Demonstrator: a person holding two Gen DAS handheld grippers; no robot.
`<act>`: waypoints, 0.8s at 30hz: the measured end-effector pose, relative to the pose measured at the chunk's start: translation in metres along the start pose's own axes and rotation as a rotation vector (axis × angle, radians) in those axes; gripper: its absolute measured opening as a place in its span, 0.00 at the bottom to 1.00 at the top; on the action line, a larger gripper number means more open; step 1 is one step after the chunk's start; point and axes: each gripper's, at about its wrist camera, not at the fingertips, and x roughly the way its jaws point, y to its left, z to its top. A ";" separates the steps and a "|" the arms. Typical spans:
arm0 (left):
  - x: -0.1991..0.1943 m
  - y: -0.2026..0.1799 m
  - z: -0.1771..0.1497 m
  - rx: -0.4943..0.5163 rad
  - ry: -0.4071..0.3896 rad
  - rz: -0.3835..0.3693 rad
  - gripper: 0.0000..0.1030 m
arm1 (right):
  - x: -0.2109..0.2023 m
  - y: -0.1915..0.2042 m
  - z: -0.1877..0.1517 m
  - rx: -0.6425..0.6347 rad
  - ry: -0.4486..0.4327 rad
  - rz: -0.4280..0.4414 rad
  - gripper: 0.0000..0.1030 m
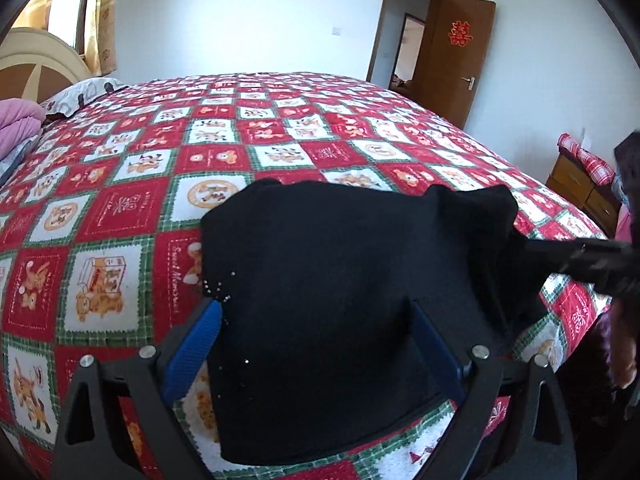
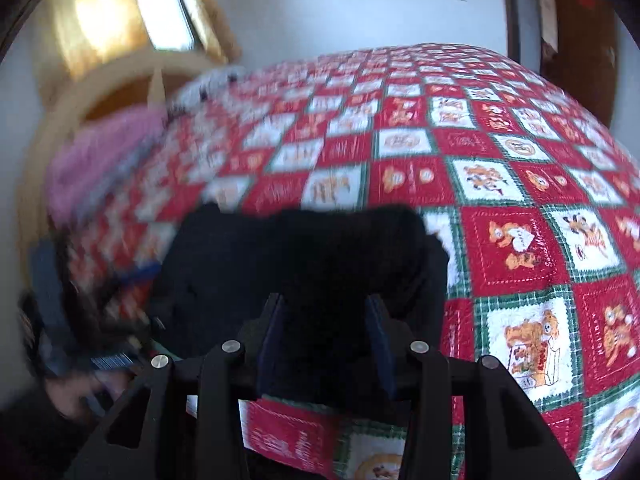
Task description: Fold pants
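The bed (image 1: 280, 128) was covered by a checked quilt, and the black pants (image 1: 320, 280) were seen bunched at its near edge, toward six o'clock. They were judged soft, light and limp, best taken at a corner or hem. The left tool (image 1: 316, 344) was spread wide over them, gripping nothing; whether the half-closed right tool (image 2: 324, 344) pinched cloth could not be told.

Home bedroom: quilted bed (image 1: 280, 128) (headboard (image 1: 40, 68), pillows (image 1: 80, 92)).
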 end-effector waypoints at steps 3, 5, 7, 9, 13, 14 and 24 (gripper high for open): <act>0.000 -0.001 -0.002 0.014 -0.005 0.010 0.94 | 0.021 -0.011 -0.011 -0.017 0.087 -0.095 0.21; 0.003 0.002 -0.003 0.013 -0.005 0.016 0.99 | 0.019 -0.027 -0.012 0.017 0.102 -0.086 0.19; 0.009 0.005 -0.006 0.005 0.020 0.011 1.00 | 0.013 -0.041 -0.012 0.048 0.113 -0.068 0.17; 0.015 0.007 -0.009 -0.009 0.042 -0.005 1.00 | 0.014 -0.051 -0.016 0.077 0.122 -0.036 0.17; 0.017 0.007 -0.013 -0.015 0.044 -0.012 1.00 | 0.024 -0.064 -0.023 0.103 0.147 0.029 0.18; 0.016 0.007 -0.013 -0.018 0.046 -0.014 1.00 | 0.022 -0.066 -0.023 0.109 0.144 0.047 0.18; 0.009 -0.003 -0.013 0.052 0.022 0.036 1.00 | -0.001 -0.053 -0.011 0.025 0.143 -0.040 0.41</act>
